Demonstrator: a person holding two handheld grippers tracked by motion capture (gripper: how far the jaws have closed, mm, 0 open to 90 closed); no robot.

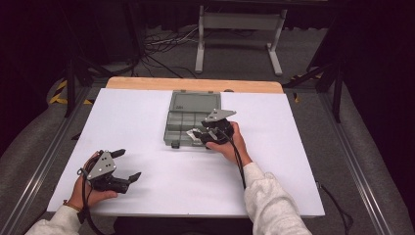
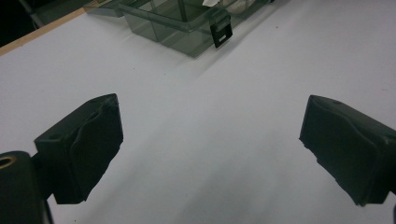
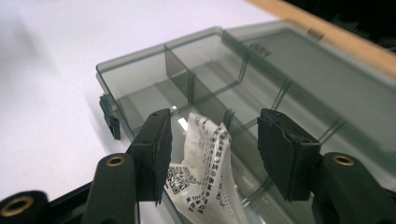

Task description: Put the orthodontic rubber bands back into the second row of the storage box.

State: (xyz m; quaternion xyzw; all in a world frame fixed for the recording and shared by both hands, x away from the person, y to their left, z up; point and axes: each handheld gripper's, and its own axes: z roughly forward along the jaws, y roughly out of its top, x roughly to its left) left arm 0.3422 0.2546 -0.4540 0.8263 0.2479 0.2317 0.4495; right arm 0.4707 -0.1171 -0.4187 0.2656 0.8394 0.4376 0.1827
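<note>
The packet (image 3: 205, 168) stands in a front compartment of the box (image 3: 140, 79), its lower end cut off, possibly touching the released right gripper (image 3: 215, 156) (jaws apart). Left gripper (image 2: 210, 149) gapes over bare table (image 2: 210, 93).

Counts: 1 grey see-thru compartment box (image 1: 192, 119), lid open; 1 black latch (image 2: 221, 32) on its front wall; 1 white printed packet (image 3: 205, 172) inside; 1 white table (image 1: 147, 122); 2 grippers, left gripper (image 1: 126, 164) & right gripper (image 1: 201, 135); 2 hands; 1 metal stand (image 1: 240, 34) on floor behind
</note>
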